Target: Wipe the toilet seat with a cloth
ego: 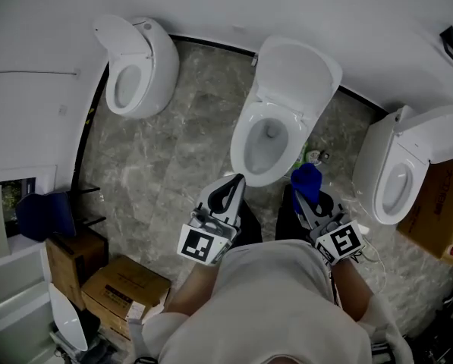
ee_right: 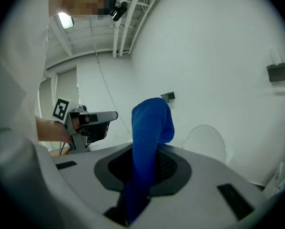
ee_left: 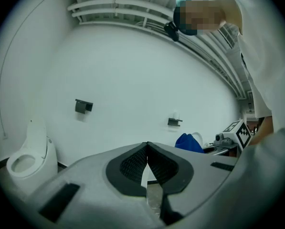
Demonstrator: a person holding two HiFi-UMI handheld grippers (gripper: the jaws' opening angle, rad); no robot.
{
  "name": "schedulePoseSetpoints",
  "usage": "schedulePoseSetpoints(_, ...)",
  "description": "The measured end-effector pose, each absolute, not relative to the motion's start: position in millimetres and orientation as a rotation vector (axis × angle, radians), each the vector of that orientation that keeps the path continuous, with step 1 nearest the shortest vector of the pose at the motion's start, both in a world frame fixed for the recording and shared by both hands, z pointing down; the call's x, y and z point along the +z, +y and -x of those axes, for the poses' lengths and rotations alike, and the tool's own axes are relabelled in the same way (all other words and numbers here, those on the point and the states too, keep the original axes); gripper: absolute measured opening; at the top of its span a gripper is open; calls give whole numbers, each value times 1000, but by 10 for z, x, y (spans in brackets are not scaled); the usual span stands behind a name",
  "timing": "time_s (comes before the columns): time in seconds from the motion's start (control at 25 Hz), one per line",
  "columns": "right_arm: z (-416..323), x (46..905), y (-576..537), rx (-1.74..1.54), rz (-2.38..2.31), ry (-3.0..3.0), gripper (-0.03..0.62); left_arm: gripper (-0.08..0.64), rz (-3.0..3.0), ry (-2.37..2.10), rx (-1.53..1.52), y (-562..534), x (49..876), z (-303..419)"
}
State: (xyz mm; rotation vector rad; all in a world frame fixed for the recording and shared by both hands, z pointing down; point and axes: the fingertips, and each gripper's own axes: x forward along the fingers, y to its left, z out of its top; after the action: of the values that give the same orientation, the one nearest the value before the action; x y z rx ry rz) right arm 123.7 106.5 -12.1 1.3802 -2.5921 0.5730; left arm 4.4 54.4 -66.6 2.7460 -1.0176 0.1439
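Standing over the middle toilet [ego: 275, 127] with lid [ego: 298, 70] up and toilet seat [ego: 240, 146] down, just ahead of both grippers.

Pinching the blue cloth [ego: 306, 179] in the right gripper [ego: 313, 203], jaws closed hard on its lower end, free end rising past the tips and drooping over. Holding the left gripper [ego: 228, 192] closed as well, tips meeting, gripping nothing. Not touching the seat with either gripper yet; hovering the cloth near the seat's front right edge.

Judging the step in hand as bringing the cloth down onto the seat. For doing it well:
- tipping the right gripper and pressing with the loose end rather than the hard jaw tips
- starting at the near right edge and sweeping round the whole ring one way, not dabbing
- keeping the pinch firm against the cloth dragging out
- keeping the left gripper clear of the sweep

Checking containers:
- bowl [ego: 284, 152] of the middle toilet: seeing only a dark drain opening at the bottom. Not making out water.
- left toilet [ego: 135, 70] and right toilet [ego: 401, 177]: seeing nothing in either bowl.
- cardboard boxes [ego: 124, 287] at lower left, flaps closed, contents hidden. Same for another box [ego: 438, 203] at far right.
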Motion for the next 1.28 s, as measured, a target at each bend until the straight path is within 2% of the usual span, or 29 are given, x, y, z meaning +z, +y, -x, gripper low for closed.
schedulePoseSetpoints(0.28, -1409, 331, 892, 615, -1295, -2583, 57, 5, -2703, -977, 213, 394, -196, -342)
schedulePoseSetpoints(1.28, -1417, 2539, 494, 785, -1361, -2363, 57, 5, -2554, -993, 324, 245, 2028, -136)
